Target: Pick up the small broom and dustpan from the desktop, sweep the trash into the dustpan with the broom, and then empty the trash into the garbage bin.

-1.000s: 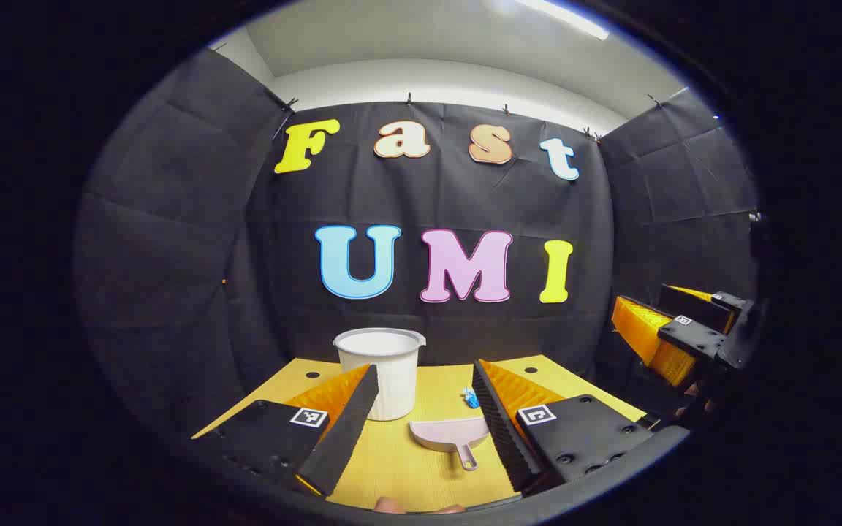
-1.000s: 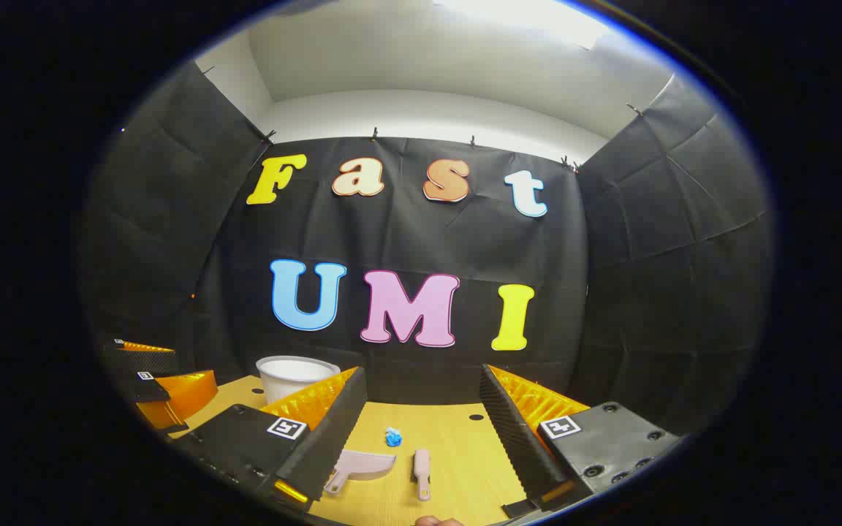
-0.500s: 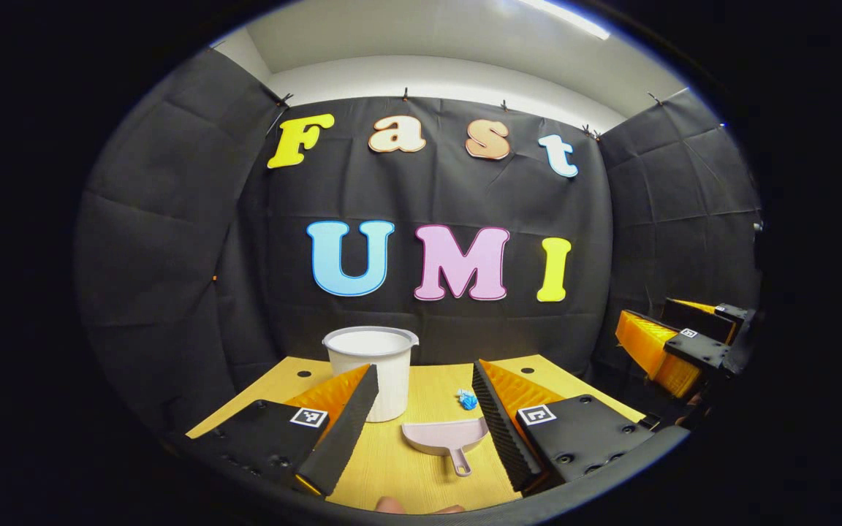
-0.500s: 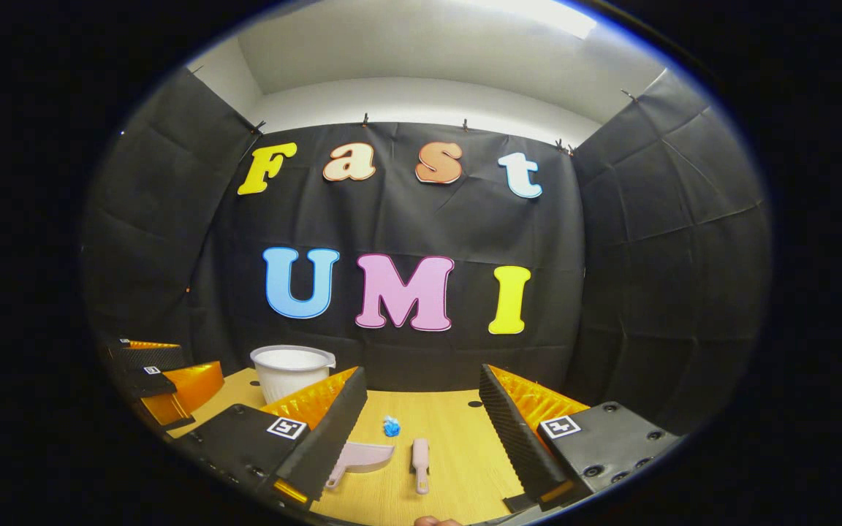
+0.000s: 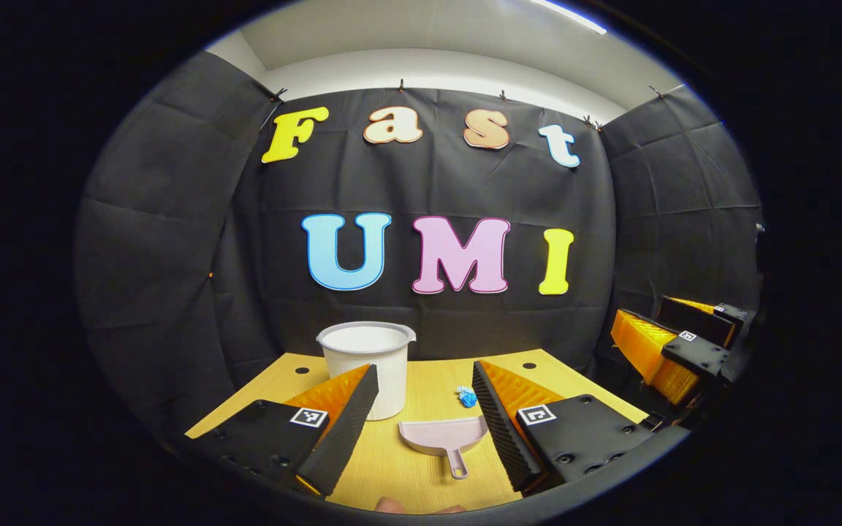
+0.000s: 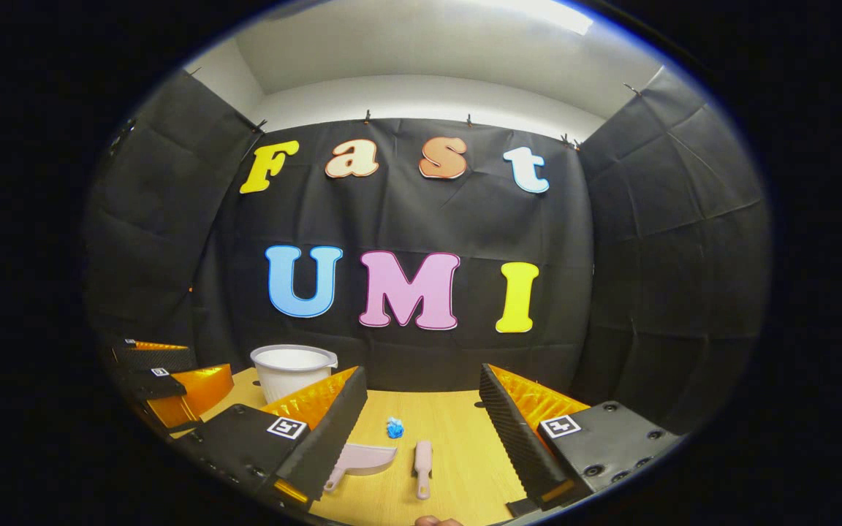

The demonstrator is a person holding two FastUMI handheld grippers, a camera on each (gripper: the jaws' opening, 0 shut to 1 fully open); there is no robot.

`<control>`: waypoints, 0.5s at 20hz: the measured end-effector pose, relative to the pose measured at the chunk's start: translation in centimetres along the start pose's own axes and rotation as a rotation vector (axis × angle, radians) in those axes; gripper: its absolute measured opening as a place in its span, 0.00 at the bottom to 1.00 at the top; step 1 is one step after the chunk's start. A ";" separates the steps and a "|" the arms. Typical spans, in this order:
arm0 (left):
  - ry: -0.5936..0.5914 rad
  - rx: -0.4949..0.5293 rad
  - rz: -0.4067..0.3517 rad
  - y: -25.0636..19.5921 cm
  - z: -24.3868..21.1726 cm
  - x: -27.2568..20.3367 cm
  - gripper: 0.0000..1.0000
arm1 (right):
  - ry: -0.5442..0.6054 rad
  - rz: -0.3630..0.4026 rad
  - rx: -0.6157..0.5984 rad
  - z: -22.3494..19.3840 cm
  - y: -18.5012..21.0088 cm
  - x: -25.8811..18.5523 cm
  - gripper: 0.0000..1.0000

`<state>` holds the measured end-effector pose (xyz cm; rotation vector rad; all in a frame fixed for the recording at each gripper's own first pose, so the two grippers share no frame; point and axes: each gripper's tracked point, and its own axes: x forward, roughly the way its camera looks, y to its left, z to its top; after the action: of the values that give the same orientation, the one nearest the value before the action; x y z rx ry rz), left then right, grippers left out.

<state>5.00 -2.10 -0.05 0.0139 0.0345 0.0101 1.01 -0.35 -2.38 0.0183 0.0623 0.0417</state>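
Now | left gripper (image 5: 421, 380) spread, nearer dustpan (image 5: 441, 437) | right gripper (image 6: 421, 383) spread, barely shifted

Black cloth booth wall (image 5: 172, 219), white ceiling (image 5: 428, 29) — a bright light strip (image 5: 567, 14), wooden desktop (image 6: 457, 446)

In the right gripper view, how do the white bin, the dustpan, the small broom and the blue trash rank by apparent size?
1. White bin, although farthest away.
2. Dustpan, partly hidden behind a finger.
3. Small broom.
4. Blue trash, clearly smallest.
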 end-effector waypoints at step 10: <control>0.032 -0.021 0.023 -1.0 -0.9 1.3 0.77 | 0.006 0.005 0.002 -0.1 -1.0 2.7 0.98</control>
<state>6.31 -3.05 -0.97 -0.0068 0.0662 0.0332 3.77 -1.23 -2.71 0.0206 0.0685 0.0466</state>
